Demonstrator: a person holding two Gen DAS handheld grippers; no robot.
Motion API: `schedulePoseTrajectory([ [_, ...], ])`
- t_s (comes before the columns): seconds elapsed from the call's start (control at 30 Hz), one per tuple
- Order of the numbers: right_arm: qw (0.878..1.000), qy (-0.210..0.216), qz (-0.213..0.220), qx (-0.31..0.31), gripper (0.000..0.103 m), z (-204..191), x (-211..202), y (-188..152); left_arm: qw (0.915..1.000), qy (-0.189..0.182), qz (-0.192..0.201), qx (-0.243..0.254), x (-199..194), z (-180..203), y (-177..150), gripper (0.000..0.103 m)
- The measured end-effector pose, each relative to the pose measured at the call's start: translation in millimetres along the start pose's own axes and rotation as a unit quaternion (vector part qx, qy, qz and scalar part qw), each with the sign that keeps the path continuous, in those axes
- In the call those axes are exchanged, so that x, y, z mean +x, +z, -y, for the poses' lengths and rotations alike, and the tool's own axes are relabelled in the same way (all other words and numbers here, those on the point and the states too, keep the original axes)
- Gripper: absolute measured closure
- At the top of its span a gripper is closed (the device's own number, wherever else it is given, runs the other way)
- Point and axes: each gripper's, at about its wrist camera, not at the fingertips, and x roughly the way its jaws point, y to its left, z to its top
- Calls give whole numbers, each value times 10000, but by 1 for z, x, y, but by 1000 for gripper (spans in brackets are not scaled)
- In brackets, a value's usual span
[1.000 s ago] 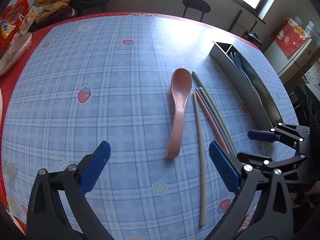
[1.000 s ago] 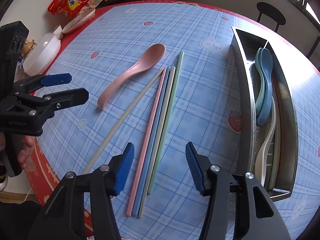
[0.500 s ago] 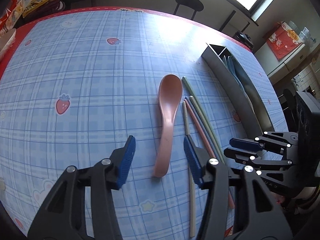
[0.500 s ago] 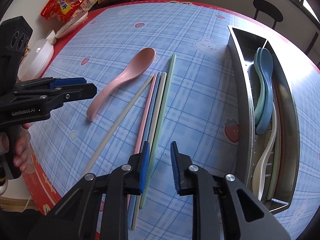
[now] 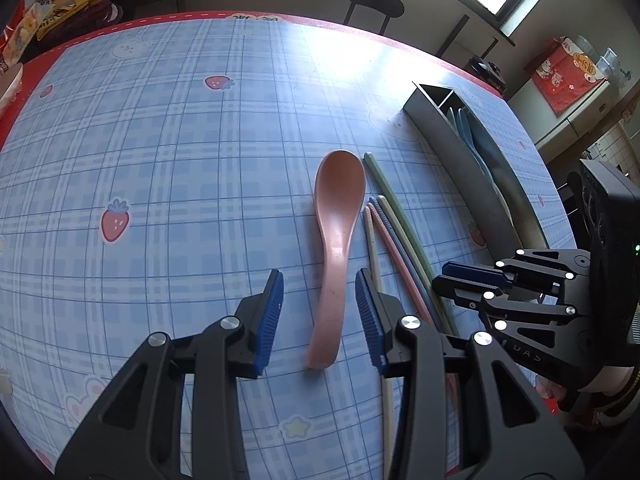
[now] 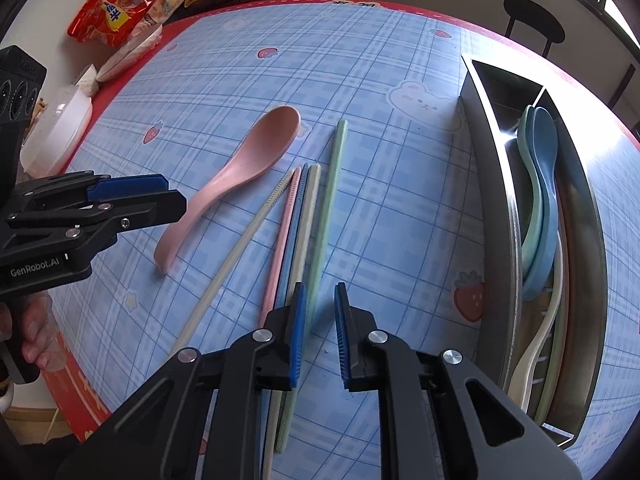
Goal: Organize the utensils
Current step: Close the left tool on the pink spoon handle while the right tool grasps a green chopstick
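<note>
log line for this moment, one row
left claw: closing, pink spoon handle between pads, untouched | right claw: closing beside green chopstick | tray: holds spoons

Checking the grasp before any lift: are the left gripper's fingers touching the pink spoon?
Apart. In the left wrist view the left gripper is closing, its fingers straddling the pink spoon handle, with blue tablecloth visible on both sides.

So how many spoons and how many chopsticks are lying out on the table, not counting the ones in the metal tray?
Spoons: 1
Chopsticks: 5
Total: 6
</note>
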Motion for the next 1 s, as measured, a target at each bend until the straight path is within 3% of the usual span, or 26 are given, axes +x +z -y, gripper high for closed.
schedulePoseTrajectory([
  [0.27, 9999, -104, 60, -23, 89, -2, 6, 11, 9999, -79, -12, -60, 3, -3, 3, 64],
  [0.37, 9996, -248, 97, -67, 95, -2, 8, 13, 9998, -142, -28, -113, 5, -4, 4, 64],
  [0.77, 9998, -40, 124, 126, 96, 8, 6, 10, 9954, -579, -116, -748, 22, -20, 11, 73],
  [1.0, 9997, 23, 132, 227, 96, 9, 6, 10, 9947, -760, -303, -625, 31, -8, 2, 77],
])
